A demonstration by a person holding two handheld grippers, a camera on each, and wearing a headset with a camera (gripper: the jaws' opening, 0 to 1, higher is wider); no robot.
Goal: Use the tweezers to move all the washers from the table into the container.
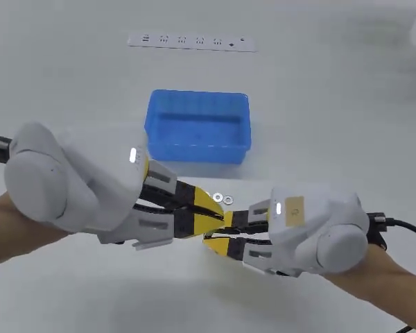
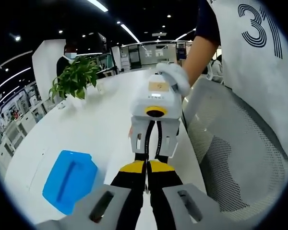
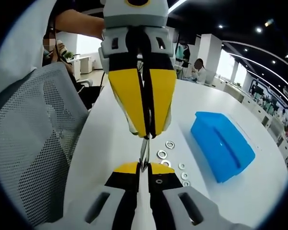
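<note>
A thin metal pair of tweezers (image 3: 144, 152) spans the short gap between my two grippers, which meet tip to tip over the white table (image 1: 319, 118). My left gripper (image 1: 211, 215) (image 2: 146, 168) comes in from the left and is shut on the tweezers. My right gripper (image 1: 225, 232) (image 3: 144, 168) faces it from the right and is also shut on them. Several small steel washers (image 3: 162, 154) lie on the table just beyond the jaws; two washers (image 1: 222, 199) show in the head view. The blue container (image 1: 197, 125) (image 3: 223, 143) (image 2: 69, 179) stands behind them.
A white power strip (image 1: 191, 41) lies at the table's far edge. A potted plant (image 2: 74, 79) stands on the table to one side. A mesh chair (image 2: 235, 158) and the person's torso are close behind the grippers.
</note>
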